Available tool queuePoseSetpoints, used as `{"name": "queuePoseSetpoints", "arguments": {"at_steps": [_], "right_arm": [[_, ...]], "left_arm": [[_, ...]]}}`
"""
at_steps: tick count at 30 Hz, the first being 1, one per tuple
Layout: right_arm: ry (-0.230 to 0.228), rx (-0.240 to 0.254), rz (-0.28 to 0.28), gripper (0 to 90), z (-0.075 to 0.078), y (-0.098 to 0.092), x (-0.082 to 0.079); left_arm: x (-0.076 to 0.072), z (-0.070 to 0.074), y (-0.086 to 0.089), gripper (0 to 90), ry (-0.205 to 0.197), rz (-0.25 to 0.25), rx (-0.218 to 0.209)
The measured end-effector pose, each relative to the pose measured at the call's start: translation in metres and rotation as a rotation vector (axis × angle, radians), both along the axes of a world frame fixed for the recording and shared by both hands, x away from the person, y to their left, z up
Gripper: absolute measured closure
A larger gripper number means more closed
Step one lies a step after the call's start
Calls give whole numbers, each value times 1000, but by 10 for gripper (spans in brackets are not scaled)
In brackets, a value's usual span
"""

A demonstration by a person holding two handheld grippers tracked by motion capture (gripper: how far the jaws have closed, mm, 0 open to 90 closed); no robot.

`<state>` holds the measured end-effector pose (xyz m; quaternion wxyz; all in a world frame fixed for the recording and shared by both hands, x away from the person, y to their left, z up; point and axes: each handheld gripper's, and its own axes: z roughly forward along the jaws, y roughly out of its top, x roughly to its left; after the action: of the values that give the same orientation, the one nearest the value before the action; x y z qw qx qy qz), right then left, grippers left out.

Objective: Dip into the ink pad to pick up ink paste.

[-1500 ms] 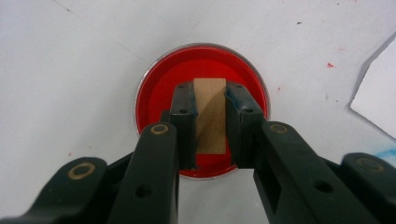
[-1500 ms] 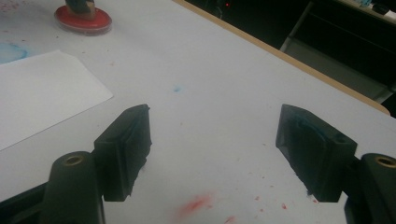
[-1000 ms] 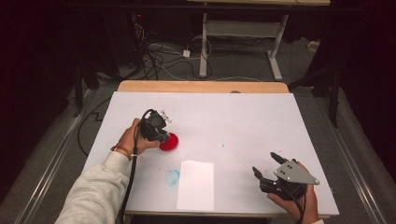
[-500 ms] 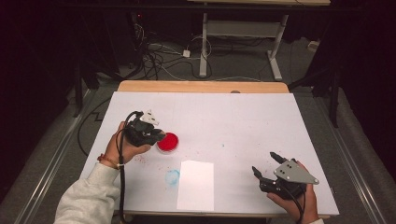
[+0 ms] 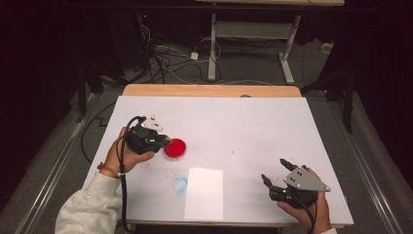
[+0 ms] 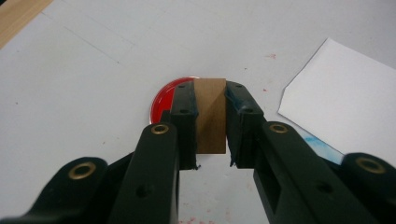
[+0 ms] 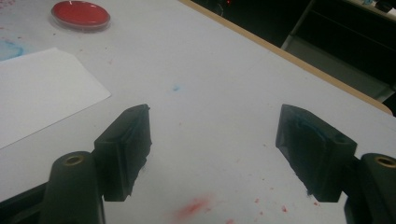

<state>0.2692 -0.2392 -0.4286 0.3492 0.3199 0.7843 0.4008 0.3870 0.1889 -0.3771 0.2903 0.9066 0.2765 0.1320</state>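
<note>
- The left gripper (image 6: 211,122) pinches a small brown block (image 6: 210,114) between its black jaws; the block stands upright, its top edge level with the jaw tips and its lower edge showing below the pads.
- In the high view the left gripper (image 5: 155,141) hangs above the white table (image 5: 253,126), just beside a shallow red dish (image 5: 175,148), so the block sits close over the dish's left rim (whether it touches the red surface I cannot tell).
- The block looks stiff and light, like cut wood or dense card, with flat faces and sharp edges. Flat faces suit flat pads, so I judge the grip across its two broad sides to be a sound one; it should neither bend nor crush.
- A risk is twisting: held only at mid-height, the block could pivot if its lower end is pressed down at a slant.
- The dish (image 6: 164,100) seems to hold wet red colour, and red specks dot the table near it, so the block's lower end may come away slick and dripping.
- A white sheet of paper (image 5: 204,193) lies near the front edge, next to a faint blue smear (image 5: 179,185).
- The right gripper (image 5: 277,180) rests at the table's front right, its jaws spread wide with nothing between them (the right gripper view shows bare table in the gap).
</note>
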Motion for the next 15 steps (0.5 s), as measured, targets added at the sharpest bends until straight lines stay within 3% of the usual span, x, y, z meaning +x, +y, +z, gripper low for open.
{"name": "queuePoseSetpoints", "arguments": {"at_steps": [5,15], "right_arm": [[4,-4,7,268,-1,2,1],[18,-17,14,268,-2,3,2]], "left_arm": [[7,-5,-8,740,36,-14,24],[35,-31,-31,740,145,-44,125]]}}
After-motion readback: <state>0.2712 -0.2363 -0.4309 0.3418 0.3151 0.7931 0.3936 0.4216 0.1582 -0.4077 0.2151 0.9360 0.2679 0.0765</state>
